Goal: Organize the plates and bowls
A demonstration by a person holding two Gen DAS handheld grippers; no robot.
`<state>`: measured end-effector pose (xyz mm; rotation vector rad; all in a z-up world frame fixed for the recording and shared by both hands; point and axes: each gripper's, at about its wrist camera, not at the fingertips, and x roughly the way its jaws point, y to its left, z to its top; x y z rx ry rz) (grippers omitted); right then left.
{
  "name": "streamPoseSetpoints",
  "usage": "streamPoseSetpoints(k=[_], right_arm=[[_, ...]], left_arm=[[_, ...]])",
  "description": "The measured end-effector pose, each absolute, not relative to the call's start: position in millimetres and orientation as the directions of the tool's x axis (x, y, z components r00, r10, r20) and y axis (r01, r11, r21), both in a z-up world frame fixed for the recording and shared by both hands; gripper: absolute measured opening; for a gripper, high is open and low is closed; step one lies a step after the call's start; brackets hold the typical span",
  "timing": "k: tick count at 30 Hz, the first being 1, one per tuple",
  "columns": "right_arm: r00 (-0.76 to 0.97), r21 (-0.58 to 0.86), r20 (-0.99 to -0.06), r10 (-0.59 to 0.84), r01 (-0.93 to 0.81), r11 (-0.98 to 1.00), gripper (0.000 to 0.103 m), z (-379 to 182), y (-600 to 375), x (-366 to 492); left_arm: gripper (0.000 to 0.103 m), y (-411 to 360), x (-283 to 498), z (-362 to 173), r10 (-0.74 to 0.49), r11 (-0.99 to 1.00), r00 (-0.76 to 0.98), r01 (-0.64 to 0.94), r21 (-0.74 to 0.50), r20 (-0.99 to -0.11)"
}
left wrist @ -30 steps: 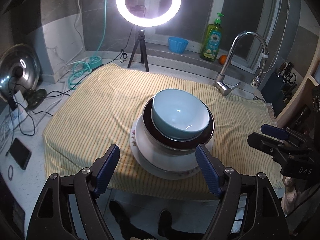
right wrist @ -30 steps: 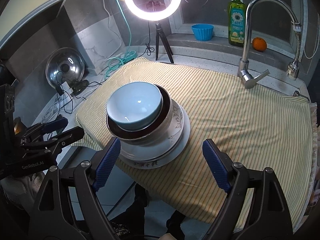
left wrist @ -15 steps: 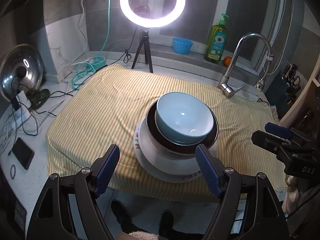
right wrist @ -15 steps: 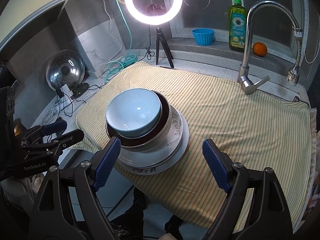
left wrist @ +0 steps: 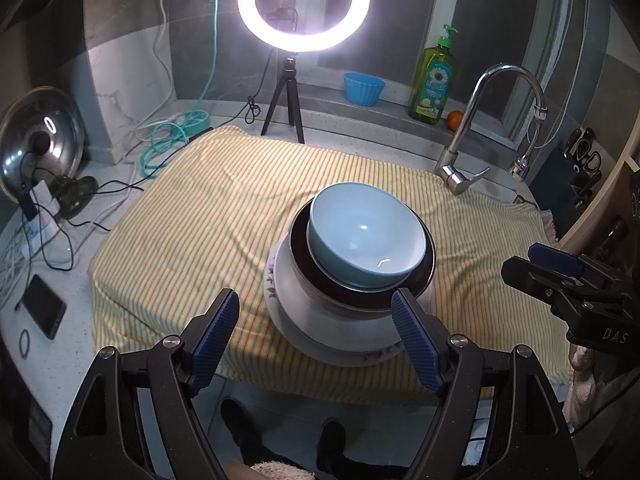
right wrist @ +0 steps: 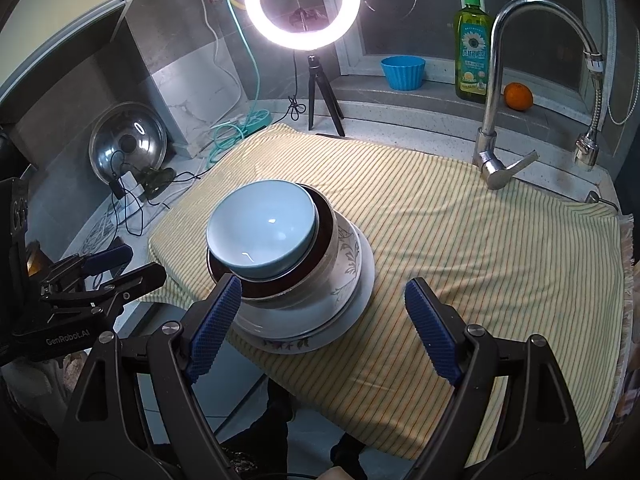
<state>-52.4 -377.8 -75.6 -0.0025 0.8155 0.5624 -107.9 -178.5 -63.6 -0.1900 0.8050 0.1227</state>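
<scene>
A stack of dishes sits near the front edge of a yellow striped cloth [left wrist: 224, 216]. A light blue bowl [left wrist: 366, 236] is on top, inside a dark brown bowl [left wrist: 428, 276], on a white patterned bowl [right wrist: 344, 256] and a flowered white plate [left wrist: 296, 332]. My left gripper [left wrist: 316, 344] is open and empty, just in front of the stack. My right gripper [right wrist: 324, 320] is open and empty, in front of the stack's right side. The blue bowl [right wrist: 260, 228] also shows in the right wrist view.
A ring light on a tripod [left wrist: 298, 8] stands behind the cloth. A faucet [right wrist: 500, 92], a soap bottle [right wrist: 472, 40], a small blue bowl [right wrist: 402, 72] and an orange [right wrist: 518, 96] are at the back right. A pot lid [left wrist: 36, 136], cables and a phone [left wrist: 42, 306] lie at left.
Both grippers have drawn back slightly from the stack and stayed open. The dishes have not moved.
</scene>
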Motion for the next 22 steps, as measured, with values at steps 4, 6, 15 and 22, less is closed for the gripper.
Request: streamPoseSetpoints(k=[4,6,15,22], right_arm=[[0.547,0.213,-0.69,0.473,-0.471,0.856,0.086,-76.6,-378.7,-52.1],[0.549,0.213,-0.69,0.472,-0.469,0.857,0.086,-76.8,-378.6,-52.8],[0.551,0.21,-0.69,0.469,-0.467,0.859,0.086,-77.6,-378.2,-53.5],[0.551,0.209,-0.692,0.467,-0.466,0.86,0.086,-78.2,-377.9,-53.4]], left_arm=[[0.079,-178.8,-106.8,-63.2,0.033,0.977,0.689,-0.174,-0.122,-0.724],[0.079,-179.4,-106.8,-63.1,0.033,0.977,0.689,-0.174,-0.121,-0.724],[0.078,-179.9,-105.6,-62.3,0.029,0.978,0.694,-0.168,-0.124,-0.72],[0.079,-176.6,-102.7,-63.5,0.031,0.977,0.695,-0.173,-0.125,-0.718]])
